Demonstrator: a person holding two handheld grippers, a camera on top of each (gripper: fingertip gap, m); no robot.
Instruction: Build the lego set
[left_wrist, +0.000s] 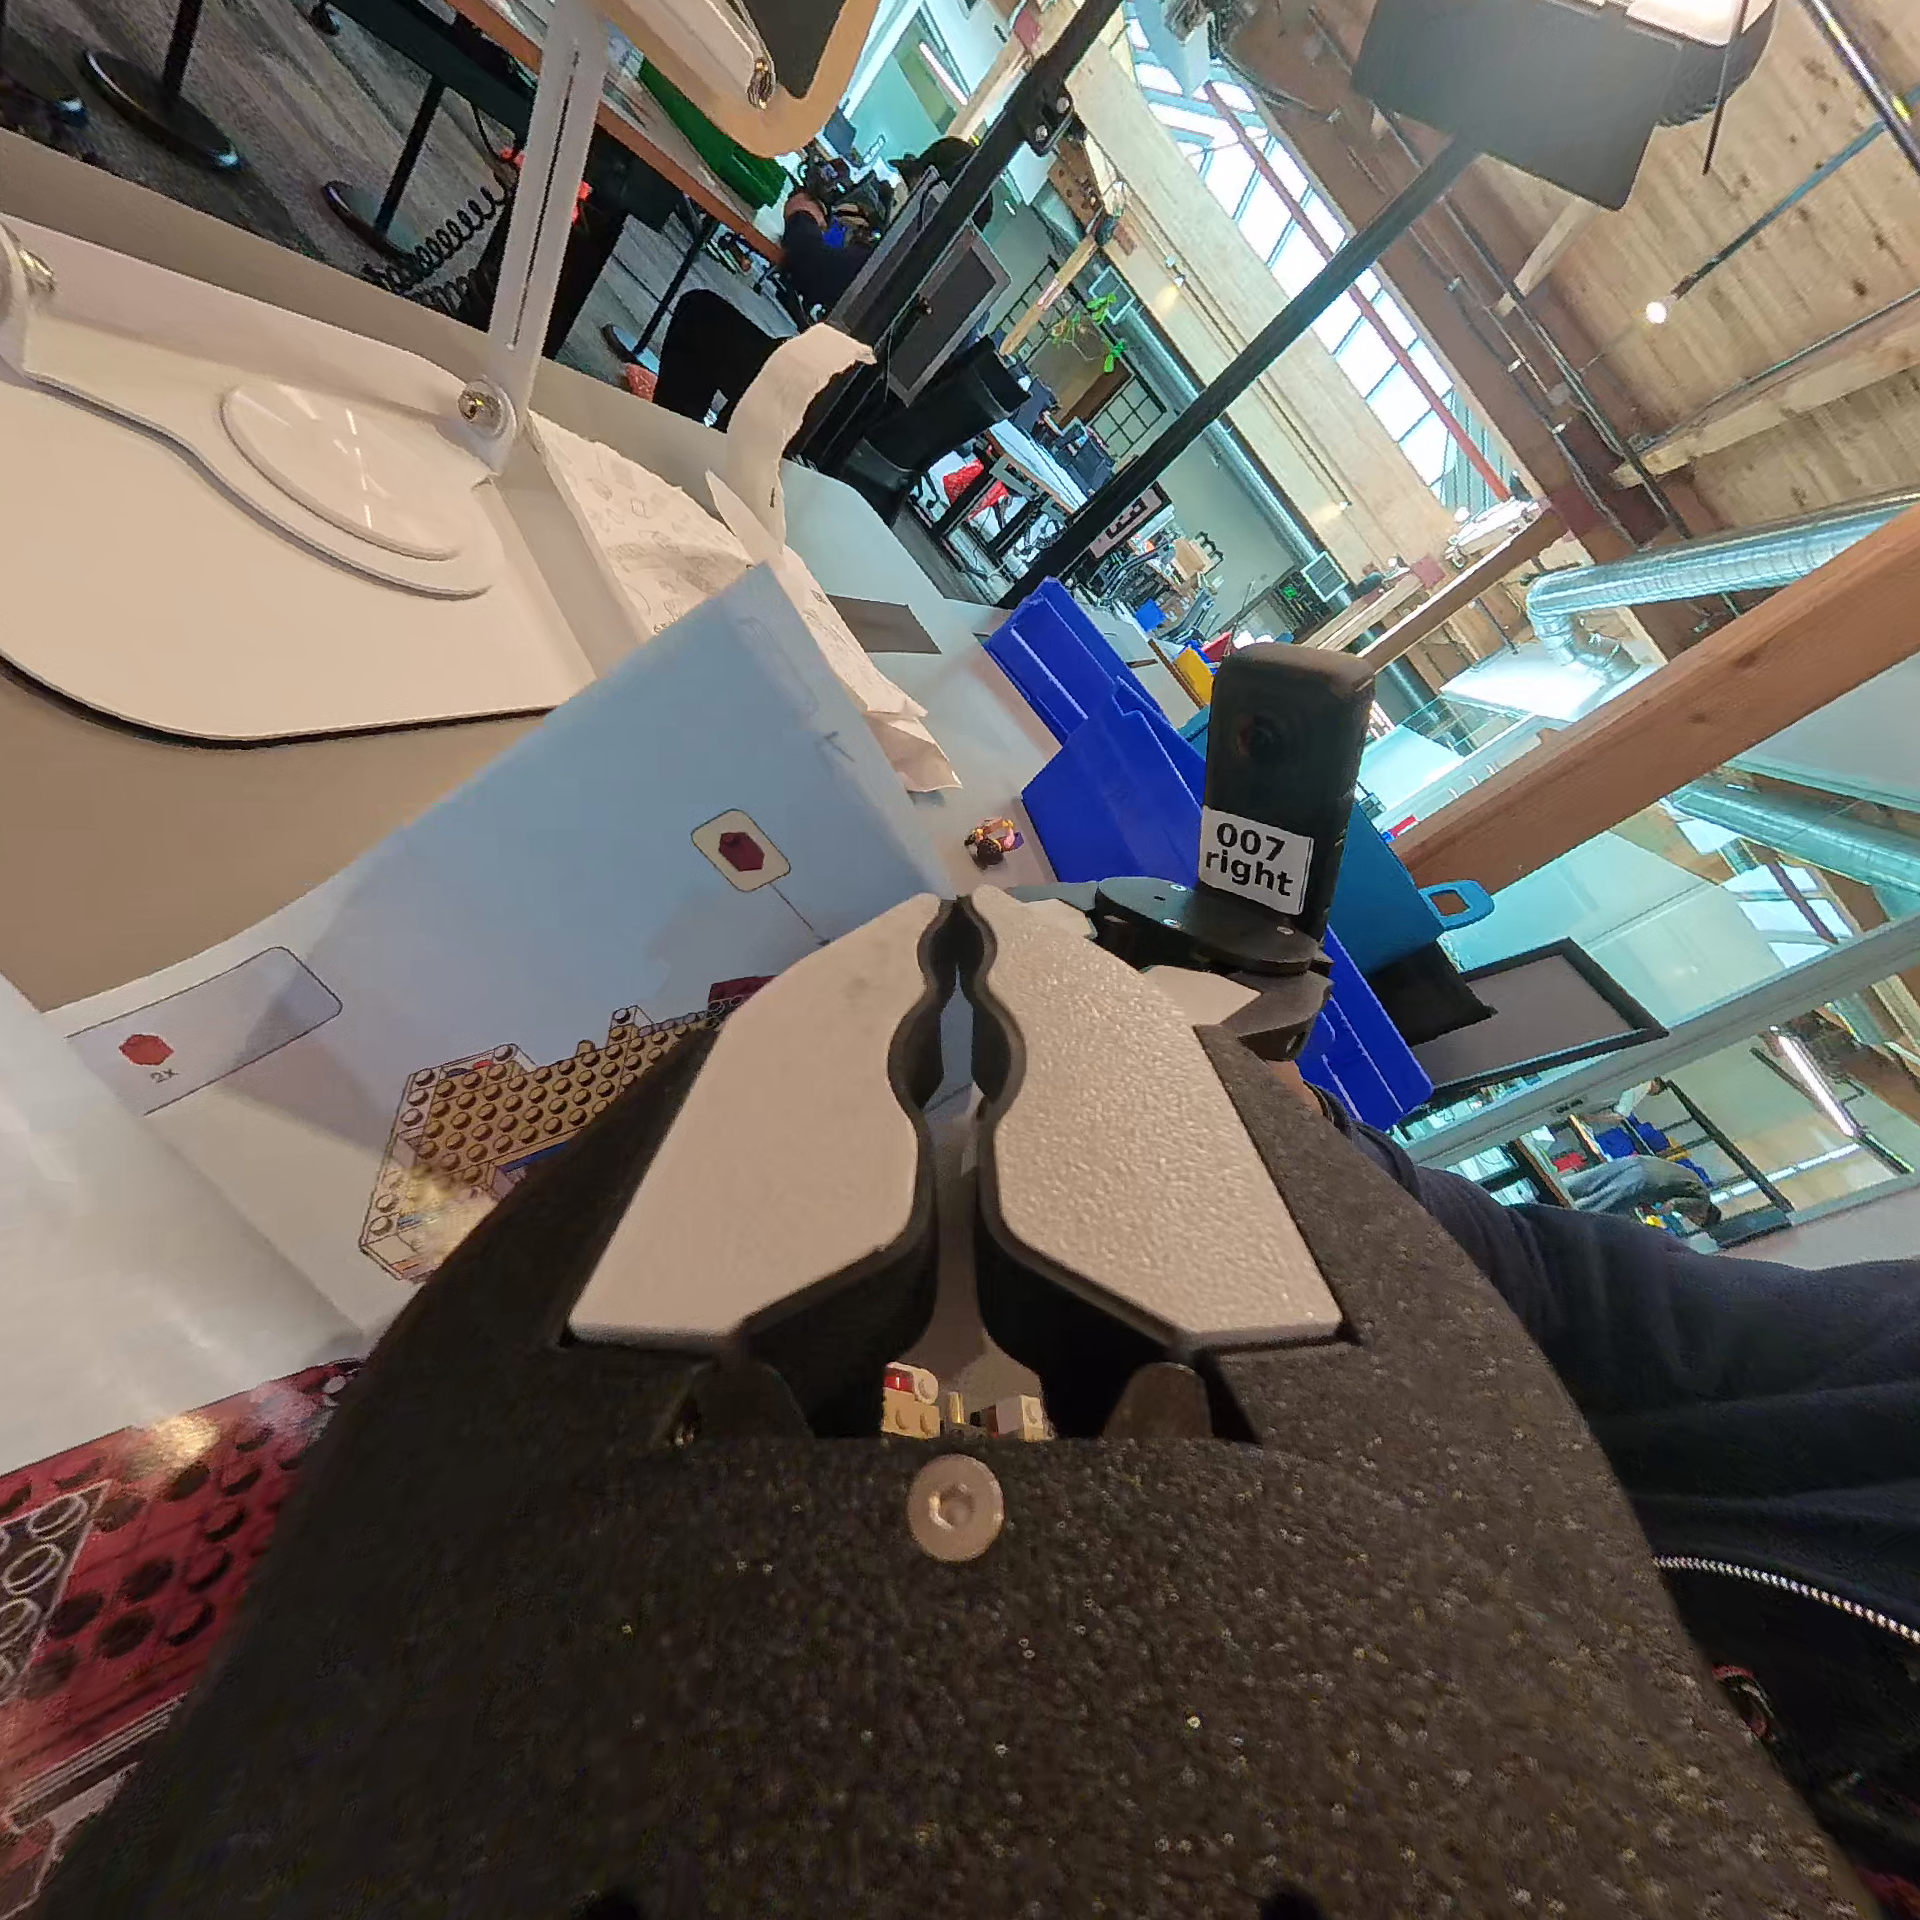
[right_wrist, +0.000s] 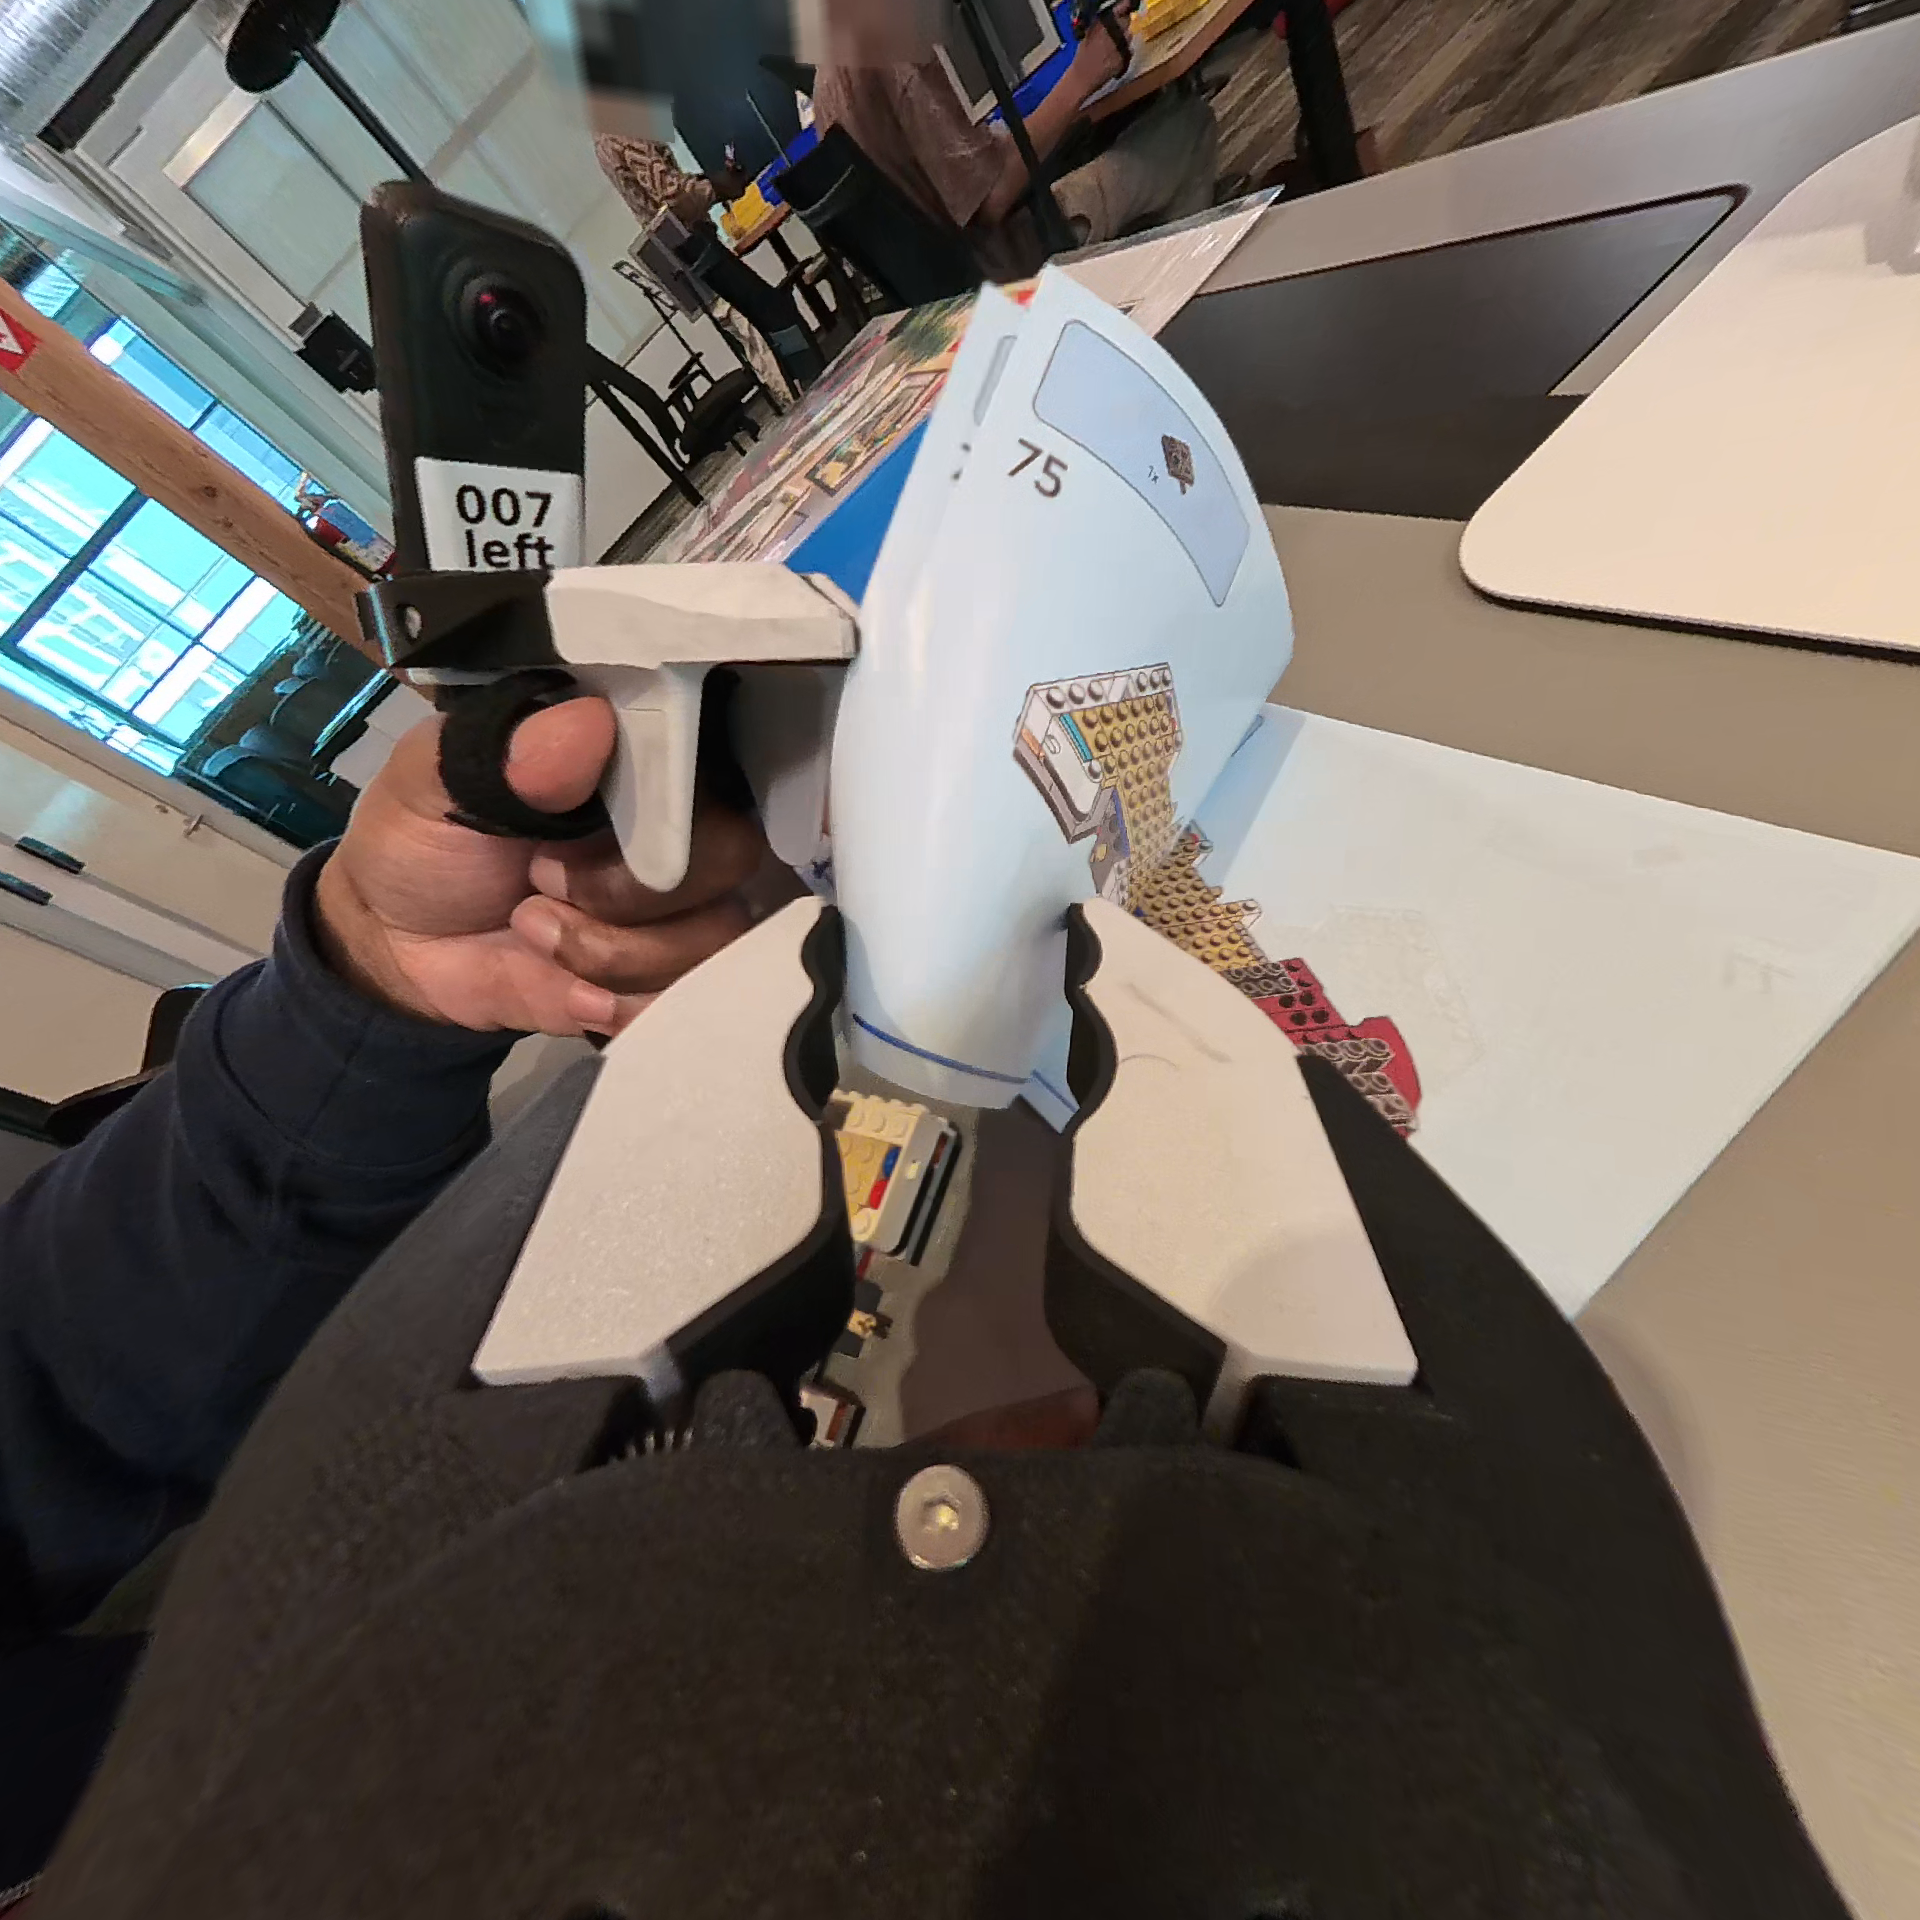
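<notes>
White printed label (left_wrist: 1252, 860) on each black camera (left_wrist: 1283, 727); printed numerals on the pale-blue instruction page (right_wrist: 1039, 644).

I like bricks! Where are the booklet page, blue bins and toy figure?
booklet page (right_wrist: 1039, 623): right wrist view, pale middle.
blue bins (left_wrist: 1122, 769): left wrist view, near wall.
toy figure (left_wrist: 992, 840): left wrist view, body.

Left gripper (left_wrist: 958, 906): finger (left_wrist: 821, 1122) shells pale grey, pebbled matt plastic; inner pads black, rubbery, wavy; body black, coarse-grained; bright metal screw (left_wrist: 954, 1507) at 6 o'clock.

Booklet page (left_wrist: 540, 914), 10 o'clock of the tips: pale blue paper, smooth, faint sheen.

Bins (left_wrist: 1132, 769) at 1 o'clock: glossy blue plastic.

Right gripper (right_wrist: 948, 930): same grey grained shells.

Curled page (right_wrist: 997, 748) at 12 o'clock: thin, smooth.

Sleeve (right_wrist: 208, 1195) at 9 o'clock: dark knit cloth.

Table (right_wrist: 1766, 1403): matt beige.

Beam (left_wrist: 1662, 717): bare wood.
</notes>
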